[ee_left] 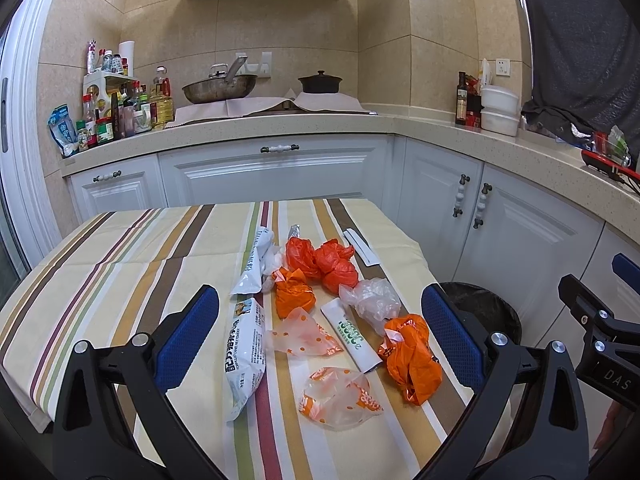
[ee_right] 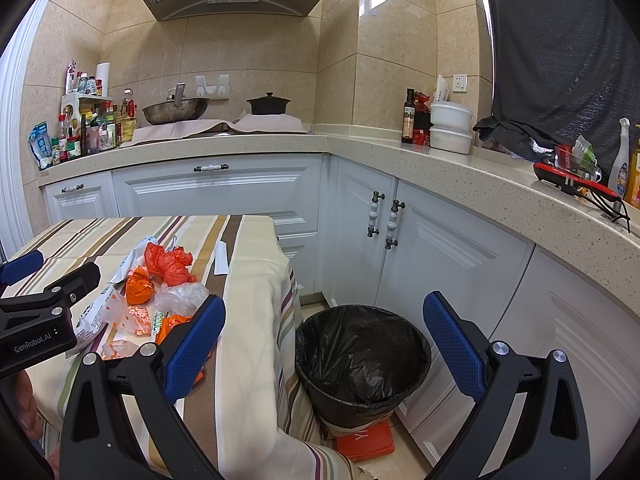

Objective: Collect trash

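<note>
Trash lies on the striped table (ee_left: pixel 120 264): several crumpled orange bags (ee_left: pixel 412 356), clear bags with orange dots (ee_left: pixel 340 398), a crumpled clear bag (ee_left: pixel 376 300), white packets (ee_left: pixel 246 356) and a white-green sachet (ee_left: pixel 352 334). My left gripper (ee_left: pixel 320 328) is open and empty, hovering over the pile's near end. A black-lined bin (ee_right: pixel 362 356) stands on the floor right of the table. My right gripper (ee_right: pixel 324 340) is open and empty above the bin's near side. The pile also shows in the right wrist view (ee_right: pixel 160 280).
White cabinets (ee_right: pixel 440 256) and an L-shaped counter (ee_right: pixel 460 172) surround the table. The counter holds bottles (ee_left: pixel 116 116), a wok (ee_left: pixel 219 88), a black pot (ee_left: pixel 320 82), white tubs (ee_right: pixel 450 126). An orange item (ee_right: pixel 364 442) lies under the bin.
</note>
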Tool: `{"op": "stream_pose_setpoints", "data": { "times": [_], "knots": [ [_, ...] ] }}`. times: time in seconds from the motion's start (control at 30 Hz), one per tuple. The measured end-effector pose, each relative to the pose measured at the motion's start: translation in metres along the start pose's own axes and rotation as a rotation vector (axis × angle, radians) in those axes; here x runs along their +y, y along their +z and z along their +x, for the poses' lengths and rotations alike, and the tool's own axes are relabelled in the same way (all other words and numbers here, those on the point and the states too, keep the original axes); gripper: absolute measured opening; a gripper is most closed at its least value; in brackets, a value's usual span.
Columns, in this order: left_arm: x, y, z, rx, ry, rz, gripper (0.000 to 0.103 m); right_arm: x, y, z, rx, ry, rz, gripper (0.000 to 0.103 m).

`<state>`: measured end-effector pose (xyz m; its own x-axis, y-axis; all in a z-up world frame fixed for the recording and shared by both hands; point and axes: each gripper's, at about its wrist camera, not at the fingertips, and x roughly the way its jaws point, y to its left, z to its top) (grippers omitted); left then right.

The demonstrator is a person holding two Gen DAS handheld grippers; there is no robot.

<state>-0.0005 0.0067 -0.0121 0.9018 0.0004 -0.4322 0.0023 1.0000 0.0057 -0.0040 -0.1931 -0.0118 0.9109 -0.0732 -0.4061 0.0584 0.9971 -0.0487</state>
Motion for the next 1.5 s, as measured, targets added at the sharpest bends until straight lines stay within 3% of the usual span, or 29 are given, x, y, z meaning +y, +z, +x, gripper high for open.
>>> {"op": "stream_pose_setpoints", "data": {
  "times": [0.6,0.83,1.1,1.27,1.37,1.43,1.5],
  "knots": [
    [0.006,-0.008,0.002,0.007,0.003,0.012,0.099,0.005,-0.003,0.008,0.015,0.024,-0.007,0.097],
    [0.029,-0.019,0.005,0.048,0.027,0.036,0.099,0.032,-0.01,0.024,0.074,0.154,-0.007,0.097],
    [0.061,-0.035,0.012,0.119,0.085,0.038,0.099,0.075,-0.022,0.049,0.12,0.233,-0.076,0.096],
    [0.071,-0.042,0.015,0.148,0.084,0.013,0.099,0.088,-0.031,0.064,0.181,0.268,-0.08,0.096],
    [0.073,-0.044,0.015,0.15,0.081,0.004,0.099,0.09,-0.037,0.069,0.204,0.273,-0.078,0.087],
    [0.074,-0.044,0.016,0.152,0.076,-0.005,0.099,0.09,-0.041,0.073,0.234,0.3,-0.079,0.055],
    [0.074,-0.044,0.016,0.154,0.068,-0.011,0.099,0.091,-0.044,0.076,0.257,0.317,-0.076,0.054]
  ]
}}
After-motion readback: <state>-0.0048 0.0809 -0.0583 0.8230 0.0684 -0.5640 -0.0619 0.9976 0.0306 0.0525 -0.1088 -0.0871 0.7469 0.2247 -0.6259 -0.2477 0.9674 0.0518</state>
